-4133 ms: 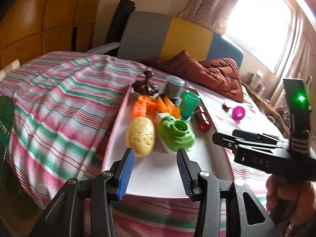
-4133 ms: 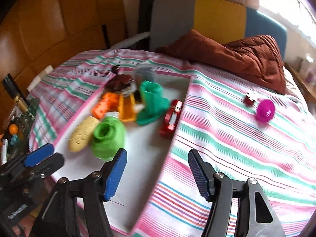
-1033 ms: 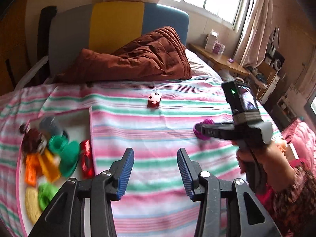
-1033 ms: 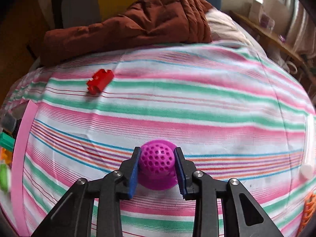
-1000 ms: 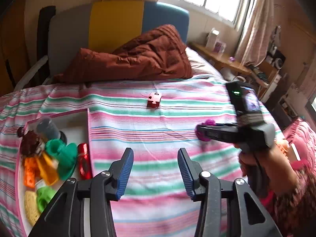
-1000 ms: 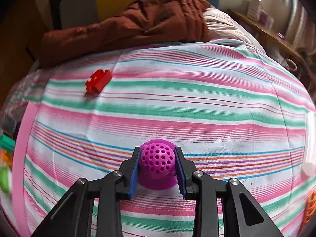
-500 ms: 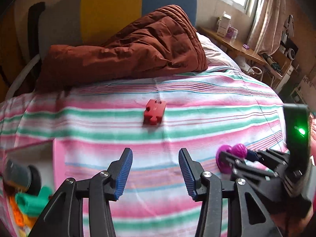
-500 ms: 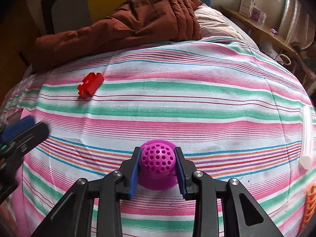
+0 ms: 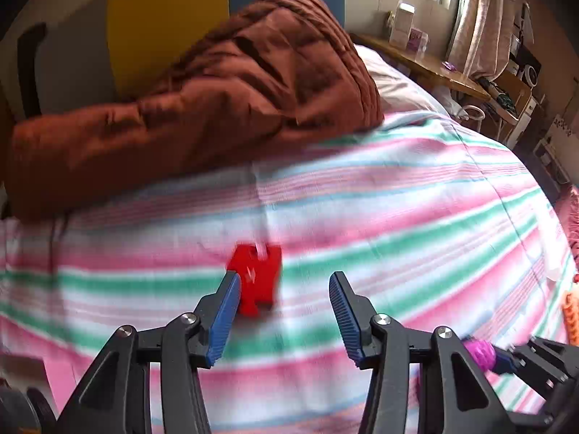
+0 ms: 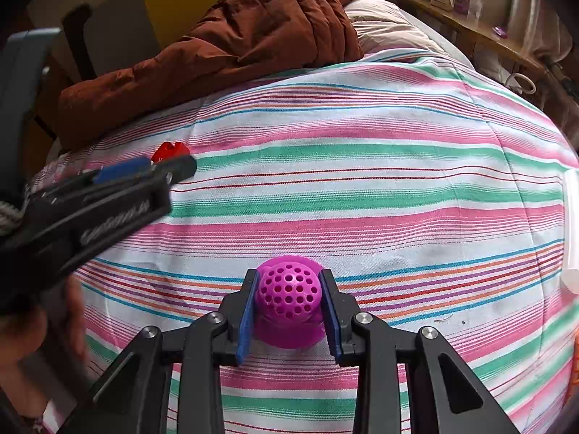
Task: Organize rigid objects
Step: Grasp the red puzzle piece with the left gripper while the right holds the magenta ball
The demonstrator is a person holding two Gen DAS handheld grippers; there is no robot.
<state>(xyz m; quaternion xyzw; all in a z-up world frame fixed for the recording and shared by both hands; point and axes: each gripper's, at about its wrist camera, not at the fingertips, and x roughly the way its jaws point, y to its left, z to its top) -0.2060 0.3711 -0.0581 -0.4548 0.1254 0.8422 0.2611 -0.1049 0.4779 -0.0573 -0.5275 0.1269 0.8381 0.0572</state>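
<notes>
1. Left gripper has closed right in on the flat red plastic puzzle-piece toy compared with half a second back, when that piece lay well ahead of the blue pads; now it sits just inside the left pad on the pink, green and white striped bedsheet

2. Jaws on that side are wide apart, nothing between them gripped yet, and the piece is off-centre, hugging the left pad, with lots of gap to the right pad. The left wrist view is pretty blurry, so it looks like it's moving fast

3. Right gripper hasn't changed over the last second: clamped on the magenta perforated plastic dome toy, pads pressed against both sides of the holey ball part, its flared base down at the sheet, can't tell if it's lifted or resting

4. Right wrist view also shows the left gripper reaching toward the red piece, which sits near the rumpled brown quilted blanket

5. What it means imo: the magenta one is secured and ready to carry off, and the red one is about to become the second pick. I'd nudge the left tool sideways to centre the piece before squeezing, since a thin flat thing on soft fabric could easily skid or flip
</notes>
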